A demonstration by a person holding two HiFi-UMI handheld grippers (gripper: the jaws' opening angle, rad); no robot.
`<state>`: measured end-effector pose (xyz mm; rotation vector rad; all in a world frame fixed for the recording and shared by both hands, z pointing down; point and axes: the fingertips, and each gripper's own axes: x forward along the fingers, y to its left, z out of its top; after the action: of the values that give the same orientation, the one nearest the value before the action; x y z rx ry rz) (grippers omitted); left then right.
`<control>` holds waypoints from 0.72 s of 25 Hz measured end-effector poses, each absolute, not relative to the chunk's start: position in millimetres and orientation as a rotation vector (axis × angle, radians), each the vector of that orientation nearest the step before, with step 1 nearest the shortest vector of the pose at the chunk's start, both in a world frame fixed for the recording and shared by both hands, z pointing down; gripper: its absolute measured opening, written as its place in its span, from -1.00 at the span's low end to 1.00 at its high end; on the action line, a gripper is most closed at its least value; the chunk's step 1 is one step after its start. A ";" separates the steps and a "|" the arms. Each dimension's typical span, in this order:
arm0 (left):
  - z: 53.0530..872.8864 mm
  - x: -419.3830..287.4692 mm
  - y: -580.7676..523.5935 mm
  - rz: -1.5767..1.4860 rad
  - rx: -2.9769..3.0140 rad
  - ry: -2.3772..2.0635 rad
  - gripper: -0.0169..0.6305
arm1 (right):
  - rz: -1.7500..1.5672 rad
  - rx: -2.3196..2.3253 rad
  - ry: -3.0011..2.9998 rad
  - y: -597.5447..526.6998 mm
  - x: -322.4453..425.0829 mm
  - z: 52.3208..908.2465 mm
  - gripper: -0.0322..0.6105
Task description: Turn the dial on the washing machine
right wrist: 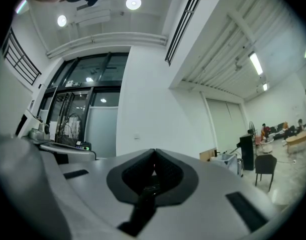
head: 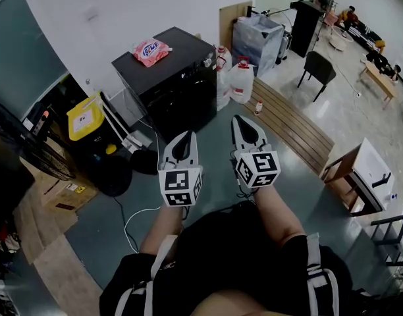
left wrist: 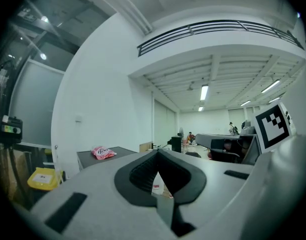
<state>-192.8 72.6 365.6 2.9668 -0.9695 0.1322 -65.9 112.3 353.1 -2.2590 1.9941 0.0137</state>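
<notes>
Nothing's really started yet. We've got both claws held in close to the body. The left claw (head: 187, 137) has its tips pinched together with nothing in them, and same deal for the right claw (head: 239, 120), closed and empty. Its own view just shows the tips meeting against a bare wall.

Past them there's a stretch of open floor (head: 214, 176), then the black washer (head: 178, 87) sitting against the wall, well apart from either claw. A pink bag (head: 151, 51) lies on top of it and some white jugs (head: 241, 81) stand just beside it on the right. The dial (head: 207, 62) looks like that small bit at the upper front corner, but it's too small for us to be sure.

So the whole job's left: walk up, get a claw onto the dial, turn it.
</notes>
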 end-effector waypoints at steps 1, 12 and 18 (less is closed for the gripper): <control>364.9 -194.8 69.6 0.127 2.966 -0.972 -0.96 | 0.016 -2.262 1.996 109.5 -67.2 352.9 -0.87; 366.9 -182.8 20.5 0.086 2.966 -1.040 -0.96 | 0.095 -2.253 2.026 57.5 -48.2 348.7 -0.87; 376.0 -149.6 -28.5 0.084 2.946 -1.096 -0.96 | 0.081 -2.229 2.052 3.8 -7.1 358.5 -0.87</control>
<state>-149.6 -28.5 376.0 2.9455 -1.0965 0.0838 -7.1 3.8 358.5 -2.2288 2.0524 0.0812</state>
